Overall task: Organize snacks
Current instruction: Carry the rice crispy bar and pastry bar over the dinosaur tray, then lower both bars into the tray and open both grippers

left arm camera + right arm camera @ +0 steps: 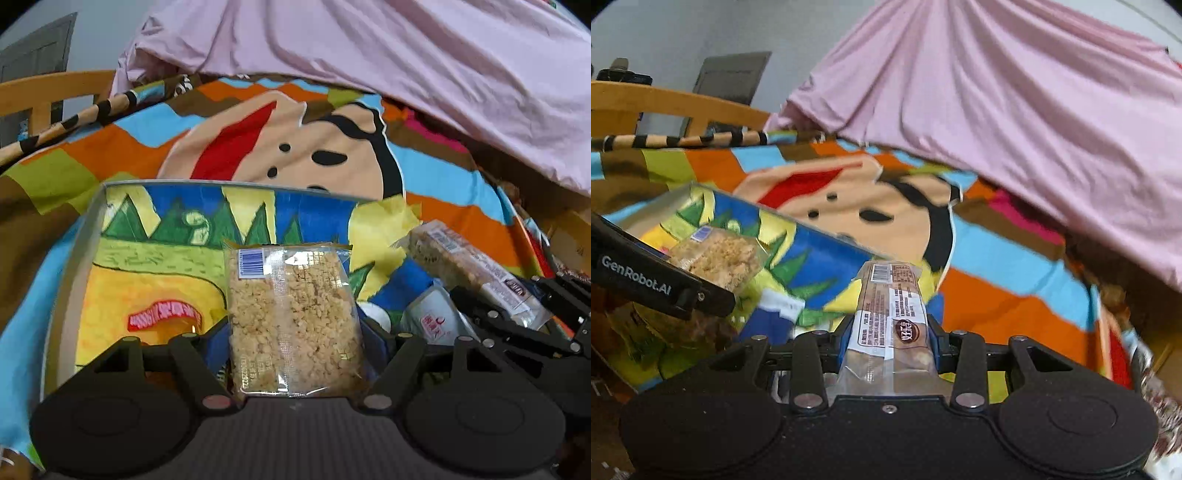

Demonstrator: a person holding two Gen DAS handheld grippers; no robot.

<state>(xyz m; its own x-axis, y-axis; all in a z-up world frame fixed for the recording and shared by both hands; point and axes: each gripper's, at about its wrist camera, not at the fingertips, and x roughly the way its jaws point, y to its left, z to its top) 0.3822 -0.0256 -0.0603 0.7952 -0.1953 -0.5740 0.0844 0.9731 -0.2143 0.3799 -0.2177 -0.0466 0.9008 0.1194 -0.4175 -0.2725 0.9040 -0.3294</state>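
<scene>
A clear packet of crumbly rice cake point(291, 317) stands upright between the fingers of my left gripper point(295, 326), which is shut on it. It hangs over a shallow box point(74, 258) with a bright cartoon print inside. My right gripper point(892, 326) is shut on a long wrapped snack bar point(886, 295) that points forward over the box's rim point(798, 221). In the left wrist view the bar point(476, 273) and the right gripper point(517, 310) show at the right. A small white packet with red print point(432, 317) lies in the box.
The box rests on a colourful cartoon blanket point(461, 177). A rumpled pink sheet point(406, 66) covers the far side. A wooden bed rail point(665, 99) and a striped soft roll point(683, 141) run along the far left. More wrappers lie at the right edge point(1156, 398).
</scene>
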